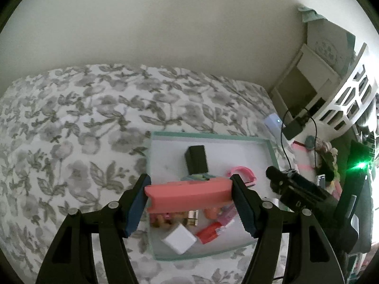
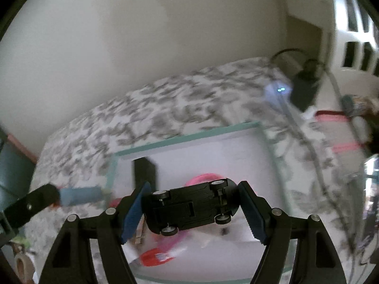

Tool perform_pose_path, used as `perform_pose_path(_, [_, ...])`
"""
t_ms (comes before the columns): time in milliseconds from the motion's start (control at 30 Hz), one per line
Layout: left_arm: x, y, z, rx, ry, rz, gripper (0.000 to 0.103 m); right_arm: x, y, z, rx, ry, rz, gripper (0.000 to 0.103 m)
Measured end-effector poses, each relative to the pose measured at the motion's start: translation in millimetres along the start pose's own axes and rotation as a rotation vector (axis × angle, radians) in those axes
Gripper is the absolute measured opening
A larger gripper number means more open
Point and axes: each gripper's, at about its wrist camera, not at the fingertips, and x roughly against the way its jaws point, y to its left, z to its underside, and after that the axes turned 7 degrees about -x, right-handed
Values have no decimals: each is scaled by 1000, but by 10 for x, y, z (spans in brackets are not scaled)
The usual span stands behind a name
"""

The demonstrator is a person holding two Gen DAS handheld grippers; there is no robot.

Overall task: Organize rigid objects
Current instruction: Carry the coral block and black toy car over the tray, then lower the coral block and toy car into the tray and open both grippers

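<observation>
- Floral bedcover [image 1: 71, 130]: covers the whole left portion of the left wrist view; this area is free of objects up to the far edge against the wall [image 1: 165, 23].
- Left gripper [image 1: 189, 189]: jaws set partway apart and clamped on the ends of a pink case [image 1: 187, 195], held crosswise above the near-left part of the tray.
- Teal-rimmed tray [image 1: 208, 136]: shallow, white floor, resting on the bedcover. Its far half is bare except for an upright black box [image 1: 196, 159]. The near half is crowded: a white cube [image 1: 179, 241], a red item [image 1: 208, 234], a pink curved piece [image 1: 239, 171] and small items too blurred to name.
- Right gripper [image 2: 193, 204]: jaws set wide and clamped on a black toy car [image 2: 189, 207], nose to tail, underside and wheels toward the camera, above the near part of the tray.
- Right bed edge: a white device [image 1: 272, 122] with a lit dot, black cables and a white basket [image 1: 350, 94] crowd this side; little free room there.
</observation>
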Motion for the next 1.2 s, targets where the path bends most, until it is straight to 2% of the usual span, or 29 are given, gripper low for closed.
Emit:
perform_pose_path(67, [-56,-57,9,-5,8,9,70,-2,-87,-24,0,-12,45,78])
perform_pose_path(200, [-121,-194,23,-40,6,14,70,-26,-218,-39,-15,-9,79,78])
perform_pose_path(433, [-282,-273,49,-50,23,26,70,-114,-377,-23,-52,14,103,78])
perform_pose_path(633, [-402,-321,76,-73,14,28,70,-256,-444,27,-78,83,112,78])
perform_pose_path(900, [-677,-388,180,-86,92,28,70,-380,-373,99,-41,132,125,78])
perform_pose_path(1200, [-942,-396,285,-105,178,-18,70,-538,-339,150,-16,179,125,78])
